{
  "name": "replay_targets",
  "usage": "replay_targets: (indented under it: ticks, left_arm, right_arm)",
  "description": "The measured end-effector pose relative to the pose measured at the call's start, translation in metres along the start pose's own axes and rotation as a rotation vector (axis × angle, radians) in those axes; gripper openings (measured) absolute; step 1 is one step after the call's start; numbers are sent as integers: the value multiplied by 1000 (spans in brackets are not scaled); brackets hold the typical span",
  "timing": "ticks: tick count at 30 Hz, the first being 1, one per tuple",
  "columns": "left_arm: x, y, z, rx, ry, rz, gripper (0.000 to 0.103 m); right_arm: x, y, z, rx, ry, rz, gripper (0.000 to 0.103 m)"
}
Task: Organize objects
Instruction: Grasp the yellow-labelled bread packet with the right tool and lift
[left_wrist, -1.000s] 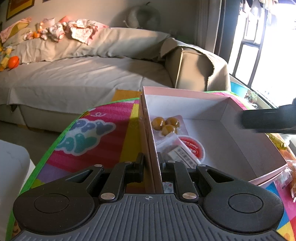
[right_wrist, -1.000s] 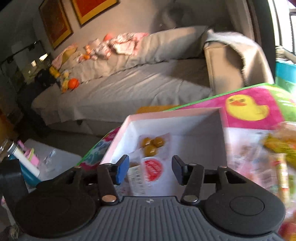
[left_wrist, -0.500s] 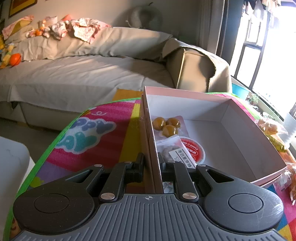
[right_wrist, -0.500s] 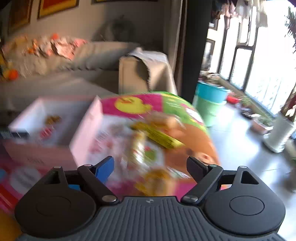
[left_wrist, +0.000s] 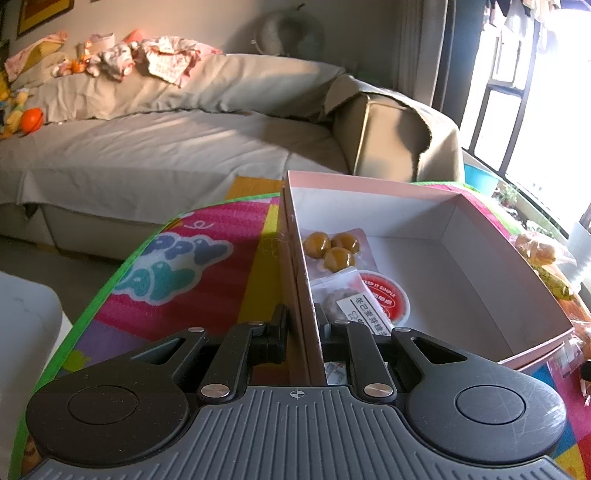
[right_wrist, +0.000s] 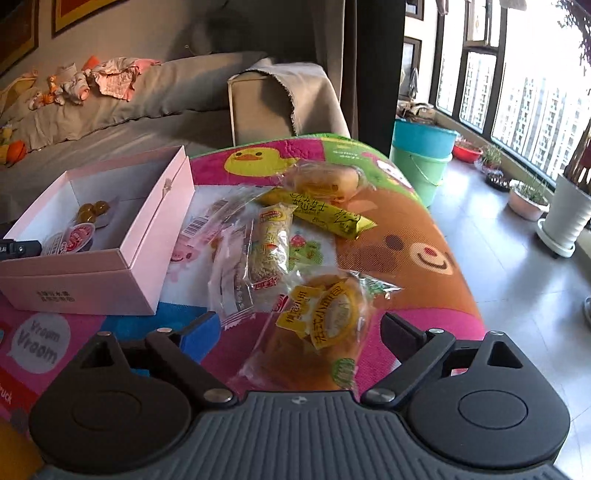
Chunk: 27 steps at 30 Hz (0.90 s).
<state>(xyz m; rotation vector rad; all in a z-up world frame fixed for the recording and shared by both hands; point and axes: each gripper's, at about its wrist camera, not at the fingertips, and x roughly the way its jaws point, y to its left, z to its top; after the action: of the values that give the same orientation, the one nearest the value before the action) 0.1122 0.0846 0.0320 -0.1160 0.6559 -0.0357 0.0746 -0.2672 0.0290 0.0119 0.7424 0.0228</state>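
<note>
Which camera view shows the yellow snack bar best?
The right wrist view. There the yellow snack bar lies whole on the mat, among the other wrapped snacks beside the pink box. The left wrist view shows at most a yellow sliver past the box's right wall, too small to identify.

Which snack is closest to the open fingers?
The round bread in the orange wrapper with the yellow label. It lies right between the right gripper's opening fingers, untouched, while the other packets lie farther back beside the pink box.
</note>
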Motion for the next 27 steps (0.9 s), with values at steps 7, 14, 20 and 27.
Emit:
replay_targets:
  ticks: [7,14,20,27]
  left_arm:
    - [0,-3,0,36,-3,9,15]
    - [0,-1,-1,21,-5,-3,15]
    - [0,0,-1,5,-8,-10,15]
    - [0,1,-1,2,-7,-12,15]
  right_arm:
    - [-4,-5,-2,-4,23,-20,58]
    - [-45,0,-5,-70,63,37,56]
    - [-98,12,24,-61,-50,175,56]
    - [-114,54,77,-115,-217,296,56]
